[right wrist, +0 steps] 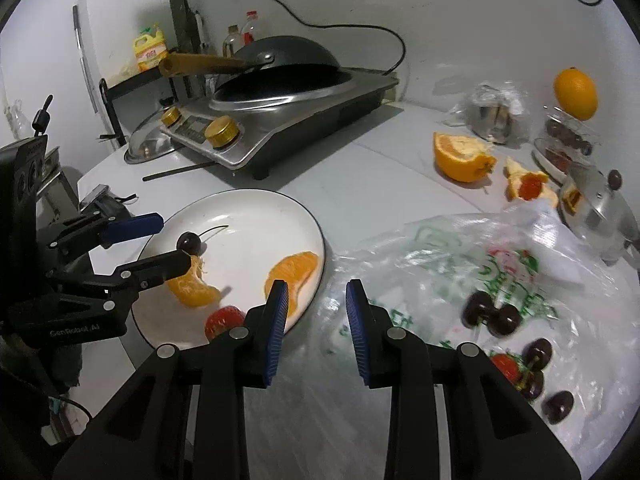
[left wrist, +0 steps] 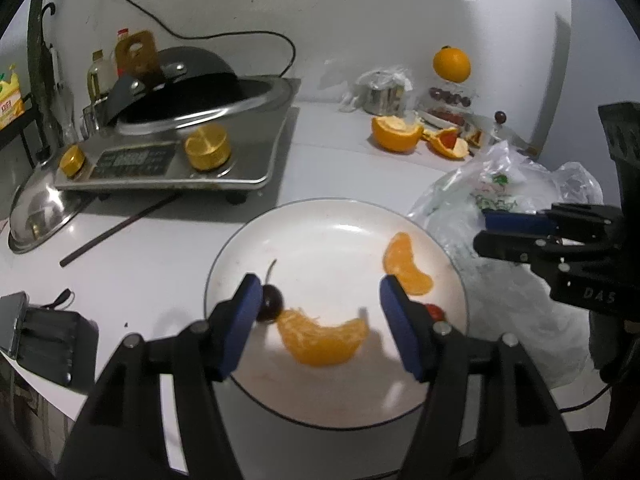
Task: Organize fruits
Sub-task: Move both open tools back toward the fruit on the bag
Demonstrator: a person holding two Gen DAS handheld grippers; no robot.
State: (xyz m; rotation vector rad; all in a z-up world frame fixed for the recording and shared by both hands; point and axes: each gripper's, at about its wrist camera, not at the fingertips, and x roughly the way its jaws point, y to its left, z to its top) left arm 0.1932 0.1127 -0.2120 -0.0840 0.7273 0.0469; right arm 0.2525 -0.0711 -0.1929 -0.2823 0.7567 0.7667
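White counter (left wrist: 160, 272), plate (left wrist: 332, 220) with orange segments, left tool (left wrist: 320, 308) open above

On my plate (right wrist: 280, 208) lie two orange slices (right wrist: 294, 276), a cherry (right wrist: 190, 242) and a strawberry (right wrist: 222, 322). Right of the plate is a bag (right wrist: 480, 280) with more cherries (right wrist: 492, 314) on it. Behind the plate sits the stove (right wrist: 288, 124).

Home kitchen, white counter (right wrist: 360, 168) against a white wall, steel induction cooker (left wrist: 192, 148) with a black wok (right wrist: 288, 60) on it, pot lid (left wrist: 36, 216), oil bottles (left wrist: 98, 74), yellow detergent jug (right wrist: 150, 48), plate (left wrist: 332, 224) of fruit
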